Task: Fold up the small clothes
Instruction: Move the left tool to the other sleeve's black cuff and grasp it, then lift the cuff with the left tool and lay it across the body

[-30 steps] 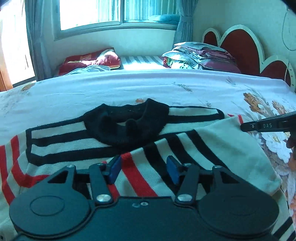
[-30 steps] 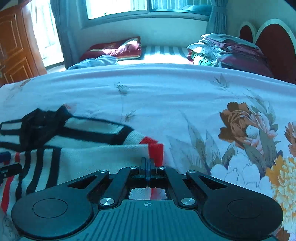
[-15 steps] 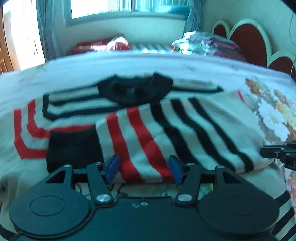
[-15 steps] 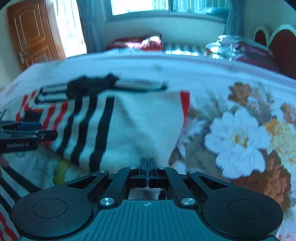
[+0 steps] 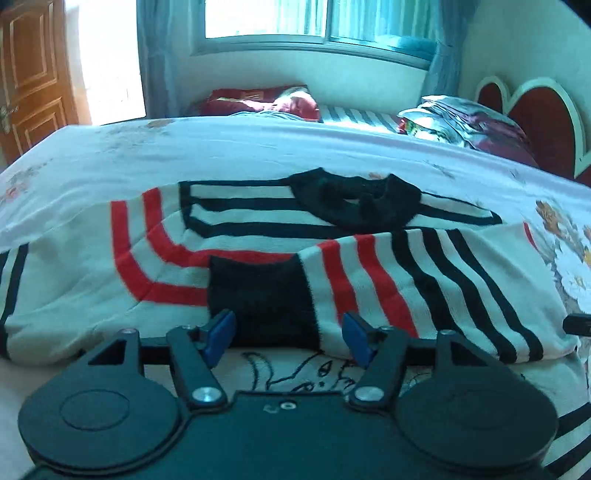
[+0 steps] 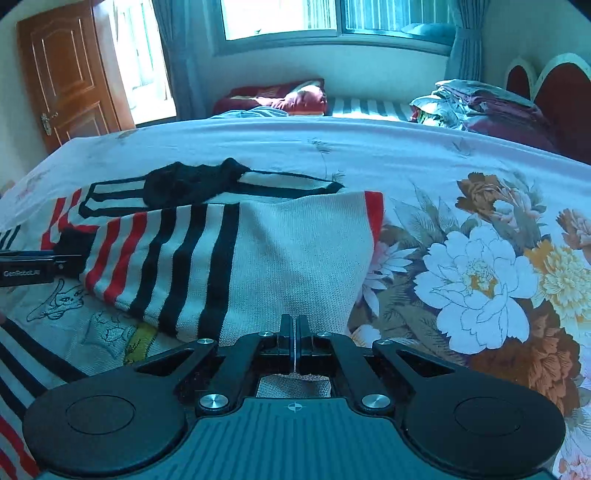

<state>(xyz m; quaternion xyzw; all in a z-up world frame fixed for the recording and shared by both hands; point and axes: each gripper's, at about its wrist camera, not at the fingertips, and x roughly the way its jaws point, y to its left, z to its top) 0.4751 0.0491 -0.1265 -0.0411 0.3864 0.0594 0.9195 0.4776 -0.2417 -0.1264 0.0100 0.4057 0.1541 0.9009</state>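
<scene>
Striped sweater [image 5: 280, 258] spread across the middle of the frame on the floral bedsheet [image 6: 480, 206], black collar [image 5: 362, 206] toward the upper centre, one sleeve folded over the body with its black cuff [image 5: 262, 299] low and central. Left gripper [image 5: 286, 336] at the bottom centre of its view, jaws apart and empty, just short of that cuff; right gripper [image 6: 294, 332] with jaws together, clamped on the sweater's white edge. Beyond, maroon pillow [image 6: 280, 98] under the window [image 6: 332, 18], stacked bedding [image 6: 480, 107] upper right, wooden door [image 6: 70, 74] upper left.
</scene>
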